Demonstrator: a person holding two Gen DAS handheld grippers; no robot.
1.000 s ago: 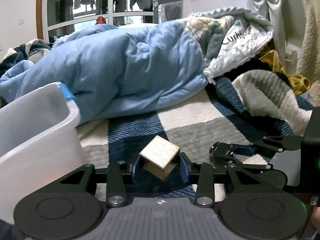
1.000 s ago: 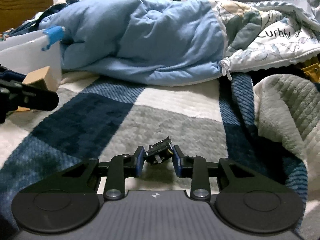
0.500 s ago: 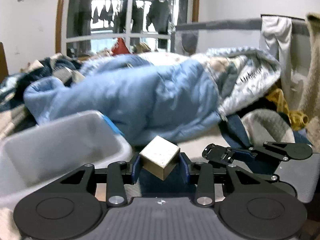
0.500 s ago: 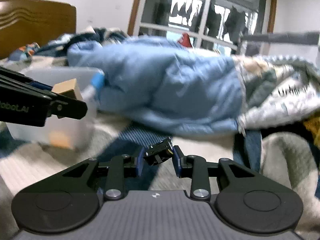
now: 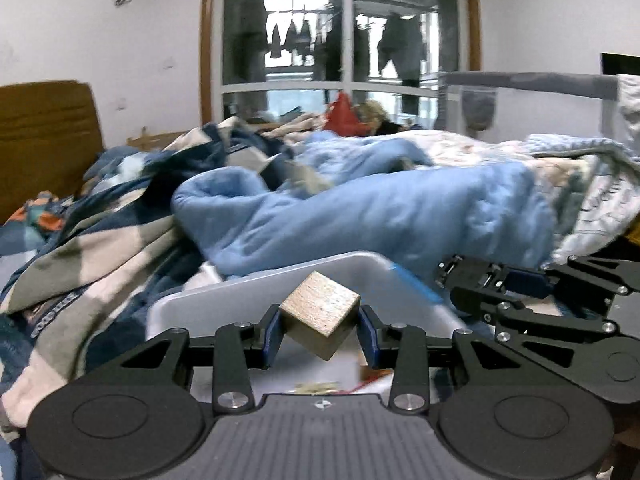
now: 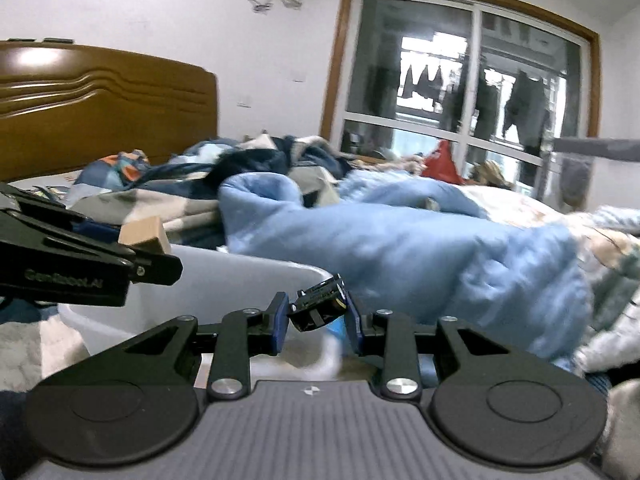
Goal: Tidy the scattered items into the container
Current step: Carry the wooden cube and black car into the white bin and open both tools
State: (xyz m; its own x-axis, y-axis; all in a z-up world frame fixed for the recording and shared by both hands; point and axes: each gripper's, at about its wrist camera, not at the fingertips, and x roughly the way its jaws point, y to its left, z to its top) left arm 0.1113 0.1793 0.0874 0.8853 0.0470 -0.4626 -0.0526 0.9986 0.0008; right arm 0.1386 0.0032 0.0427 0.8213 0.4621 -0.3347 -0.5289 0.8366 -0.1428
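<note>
My left gripper is shut on a wooden cube, held tilted above the white plastic container. The cube also shows in the right wrist view, at the left above the container. My right gripper is shut on a small black binder clip, held over the container's near right rim. In the left wrist view the right gripper with the clip sits just right of the container. Some small items lie inside the container.
A blue duvet is heaped right behind the container. Plaid bedding lies to the left. A wooden headboard stands at the back left and a window behind the bed.
Both grippers have risen from the bed and swung left, carrying the cube and the clip over the container. The views have tilted upward.
</note>
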